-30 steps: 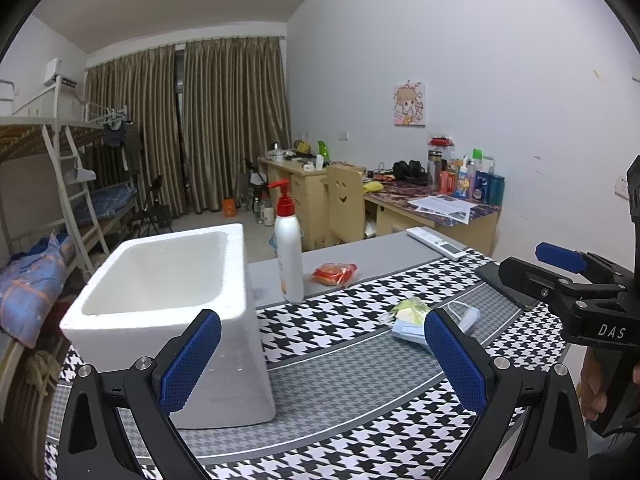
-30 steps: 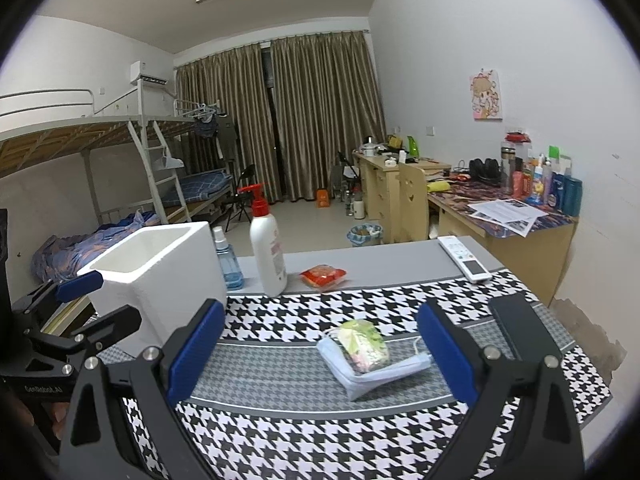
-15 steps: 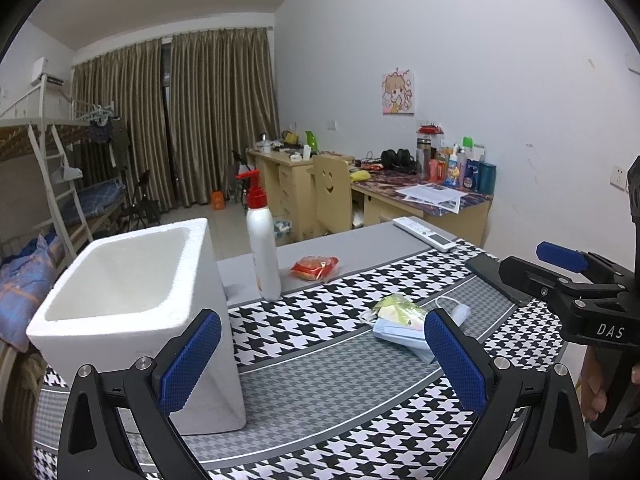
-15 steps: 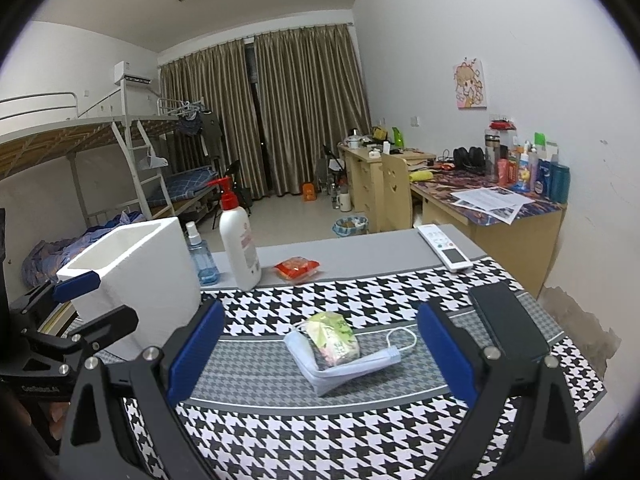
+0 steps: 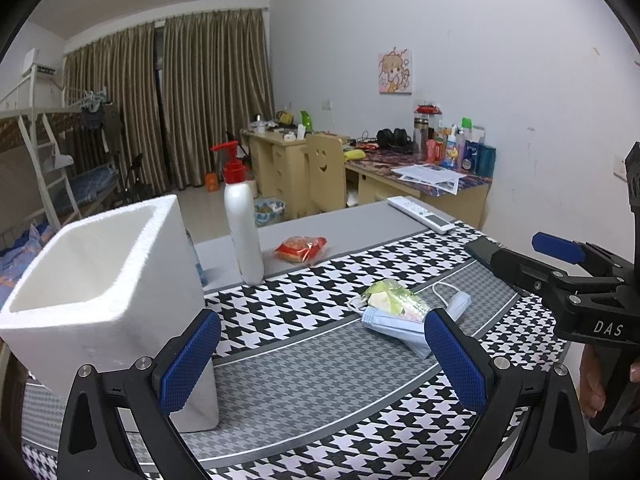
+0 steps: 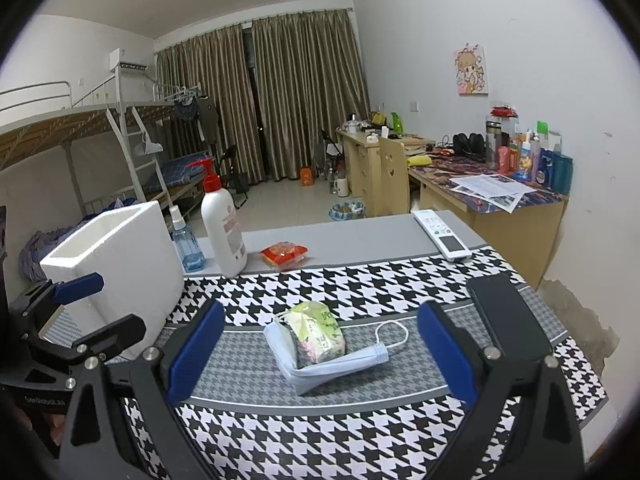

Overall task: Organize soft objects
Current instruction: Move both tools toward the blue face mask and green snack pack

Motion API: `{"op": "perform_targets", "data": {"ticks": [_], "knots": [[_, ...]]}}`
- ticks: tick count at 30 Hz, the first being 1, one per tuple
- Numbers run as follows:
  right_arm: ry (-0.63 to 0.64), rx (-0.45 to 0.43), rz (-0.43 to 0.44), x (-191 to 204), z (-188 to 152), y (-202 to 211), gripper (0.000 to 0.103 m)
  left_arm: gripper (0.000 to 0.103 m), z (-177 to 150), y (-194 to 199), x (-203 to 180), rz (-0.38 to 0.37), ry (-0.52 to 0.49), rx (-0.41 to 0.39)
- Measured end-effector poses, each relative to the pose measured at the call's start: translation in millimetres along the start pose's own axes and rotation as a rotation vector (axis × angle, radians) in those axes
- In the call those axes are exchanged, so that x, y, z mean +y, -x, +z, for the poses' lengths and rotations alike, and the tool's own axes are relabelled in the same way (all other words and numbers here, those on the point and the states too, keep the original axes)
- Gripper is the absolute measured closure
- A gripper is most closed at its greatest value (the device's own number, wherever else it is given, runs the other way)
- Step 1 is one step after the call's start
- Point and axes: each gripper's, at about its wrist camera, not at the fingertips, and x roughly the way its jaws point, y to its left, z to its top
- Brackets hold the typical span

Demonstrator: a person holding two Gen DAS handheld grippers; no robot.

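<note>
Foam box: a white open-topped foam box [image 5: 100, 280] stands at the left of the tabletop [image 5: 320, 372]; its floor is hidden behind its own walls.
Spray bottle: a small blue bottle [image 6: 186, 246] sits between the box and the pump bottle, almost fully hidden behind the box in the left wrist view.
Pump bottle: white with a red pump [image 5: 242, 224], upright just behind the houndstooth cloth.
Snack packet: a red-orange packet [image 5: 301, 248] lies on the bare grey strip; its print is too small to read.
Left hand-held gripper: [image 5: 320, 364] spread wide with nothing between its blue pads, hanging over the cloth near the box.
Soft objects: a light-blue face mask [image 6: 332, 364] lies mid-cloth with a green-and-white soft packet [image 6: 316, 334] resting on it — one ear loop trails to the right.
Right hand-held gripper: [image 6: 316, 354] wide open and empty, the mask pile framed between its fingers, apart from both.
Phone and remote: a dark phone [image 6: 506, 316] lies right of the mask, a white remote [image 6: 440, 234] beyond it.
Room: bunk bed at left, drawn brown curtains, wooden desks cluttered with bottles along the right wall — labels unreadable.
</note>
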Motion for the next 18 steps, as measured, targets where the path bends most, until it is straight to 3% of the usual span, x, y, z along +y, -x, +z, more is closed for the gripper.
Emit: {"op": "perform_targets", "data": {"ticks": [18], "knots": [[-0.011, 0.051, 0.005, -34, -7, -25, 0.004, 0.001, -7, -49, -23, -0.022, 0.024, 0.106]]}}
